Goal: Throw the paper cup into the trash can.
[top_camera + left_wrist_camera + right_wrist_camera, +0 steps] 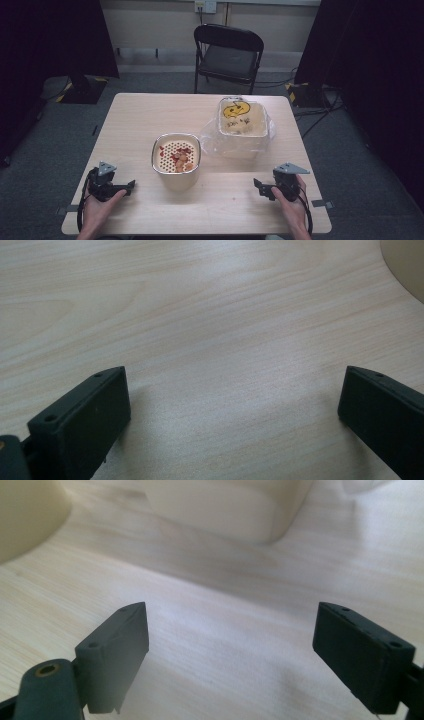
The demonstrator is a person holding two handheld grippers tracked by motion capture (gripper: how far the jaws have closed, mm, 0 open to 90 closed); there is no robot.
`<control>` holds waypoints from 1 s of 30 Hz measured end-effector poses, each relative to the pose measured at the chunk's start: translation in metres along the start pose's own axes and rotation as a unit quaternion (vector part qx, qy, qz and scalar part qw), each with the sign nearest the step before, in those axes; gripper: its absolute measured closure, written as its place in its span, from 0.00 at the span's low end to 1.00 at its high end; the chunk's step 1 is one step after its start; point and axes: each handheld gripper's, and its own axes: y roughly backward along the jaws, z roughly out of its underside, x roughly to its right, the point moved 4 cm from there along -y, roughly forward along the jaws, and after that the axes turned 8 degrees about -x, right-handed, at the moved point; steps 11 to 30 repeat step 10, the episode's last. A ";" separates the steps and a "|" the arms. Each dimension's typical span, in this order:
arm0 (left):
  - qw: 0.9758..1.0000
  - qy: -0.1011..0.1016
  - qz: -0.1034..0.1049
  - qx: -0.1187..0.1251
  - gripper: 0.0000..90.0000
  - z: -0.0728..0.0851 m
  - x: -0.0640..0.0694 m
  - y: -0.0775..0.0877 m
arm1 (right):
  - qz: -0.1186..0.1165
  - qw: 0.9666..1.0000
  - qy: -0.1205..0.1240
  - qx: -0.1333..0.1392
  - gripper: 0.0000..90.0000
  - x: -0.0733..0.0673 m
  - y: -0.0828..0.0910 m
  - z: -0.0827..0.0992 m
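A cream square bucket (pixel 176 160) with a perforated strainer insert stands at the table's middle; red and tan scraps lie on the strainer. Behind it to the right a second cream bin (pixel 242 119) lined with a clear plastic bag holds a yellow scrap. My left gripper (pixel 131 186) rests low on the wood at the front left, jaws wide apart with bare table between them (pixel 235 390). My right gripper (pixel 257 185) sits low at the front right, open and empty (pixel 230 630), pointing toward the bucket (pixel 25 515) and the bin (pixel 225 505).
The wooden table (pixel 220 200) has its front edge just behind both hands. A black folding chair (pixel 227 55) stands beyond the far edge. Dark curtains hang at both sides, and cables run over the grey floor.
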 end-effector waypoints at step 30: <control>1.000 0.000 -0.001 0.000 0.00 0.000 0.000 0.000 | 0.046 0.998 0.022 -0.030 0.15 0.006 -0.018 0.018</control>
